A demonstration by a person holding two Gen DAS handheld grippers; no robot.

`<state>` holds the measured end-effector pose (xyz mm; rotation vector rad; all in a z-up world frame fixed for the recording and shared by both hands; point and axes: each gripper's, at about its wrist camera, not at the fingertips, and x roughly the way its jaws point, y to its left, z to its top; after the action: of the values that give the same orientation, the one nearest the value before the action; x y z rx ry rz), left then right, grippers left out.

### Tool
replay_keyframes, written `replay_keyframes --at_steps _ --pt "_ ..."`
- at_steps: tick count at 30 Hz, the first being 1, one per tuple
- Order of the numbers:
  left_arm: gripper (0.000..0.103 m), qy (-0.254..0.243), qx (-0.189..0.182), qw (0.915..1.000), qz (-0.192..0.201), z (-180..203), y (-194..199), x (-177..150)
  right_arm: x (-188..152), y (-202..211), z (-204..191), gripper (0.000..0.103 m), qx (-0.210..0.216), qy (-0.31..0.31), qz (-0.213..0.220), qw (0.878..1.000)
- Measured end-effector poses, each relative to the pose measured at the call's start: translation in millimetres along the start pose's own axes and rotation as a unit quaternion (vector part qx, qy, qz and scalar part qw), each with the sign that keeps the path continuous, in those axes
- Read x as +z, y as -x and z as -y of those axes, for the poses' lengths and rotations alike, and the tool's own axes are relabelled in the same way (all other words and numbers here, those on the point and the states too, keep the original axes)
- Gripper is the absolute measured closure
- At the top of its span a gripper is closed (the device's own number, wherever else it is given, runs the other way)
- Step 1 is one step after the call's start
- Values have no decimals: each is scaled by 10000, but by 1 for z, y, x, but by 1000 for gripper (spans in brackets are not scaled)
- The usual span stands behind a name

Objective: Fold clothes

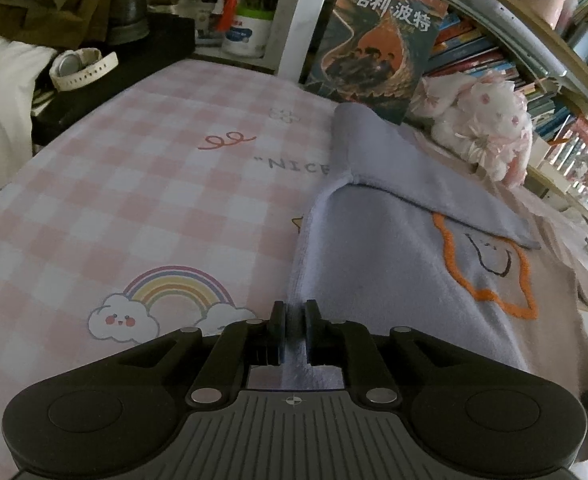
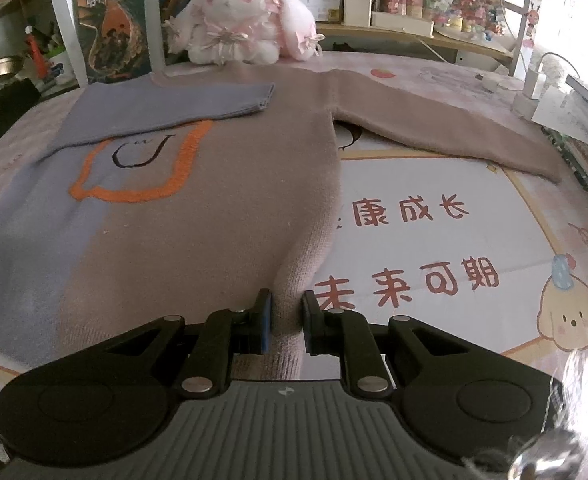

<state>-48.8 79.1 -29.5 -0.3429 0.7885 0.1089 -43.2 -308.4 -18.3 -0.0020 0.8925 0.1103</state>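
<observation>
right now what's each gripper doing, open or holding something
Left gripper: shut on the sweater's blue hem edge.
Right gripper: shut on the sweater's brown hem corner.

bare mat (image 2: 434, 184) right of sweater (image 2: 214, 200), plush rabbit (image 2: 250, 16) behind

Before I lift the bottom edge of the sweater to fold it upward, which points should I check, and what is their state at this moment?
1. Left gripper closed on the sweater hem: ok.
2. Right gripper closed on the hem: ok, knit bunched between the fingers.
3. Blue sleeve folded across the chest: ok.
4. Beige sleeve folded in: not ok, it lies spread out to the side.
5. Plush rabbit away from the collar: not ok, it sits right at the edge.
6. Fabric flat underneath the body: cannot tell.
</observation>
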Motion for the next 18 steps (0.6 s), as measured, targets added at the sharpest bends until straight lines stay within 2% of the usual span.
replay_keyframes --at_steps 3,5,9,13,18 --pt "91 -162 38 9998 71 2 8 -1 -2 1 -2 79 -166 -67 37 9998" --pt "88 -307 137 9993 157 6 16 -3 -4 4 -2 79 -233 -147 48 9996" --pt "86 -436 214 9985 264 13 33 -11 -8 14 -4 70 -309 -298 77 9990" --pt "75 -572 212 9976 333 21 46 -23 -12 28 -9 55 -419 -311 184 9985" --pt "70 -892 29 9954 360 35 46 -30 -17 44 -18 52 -468 -183 318 9982"
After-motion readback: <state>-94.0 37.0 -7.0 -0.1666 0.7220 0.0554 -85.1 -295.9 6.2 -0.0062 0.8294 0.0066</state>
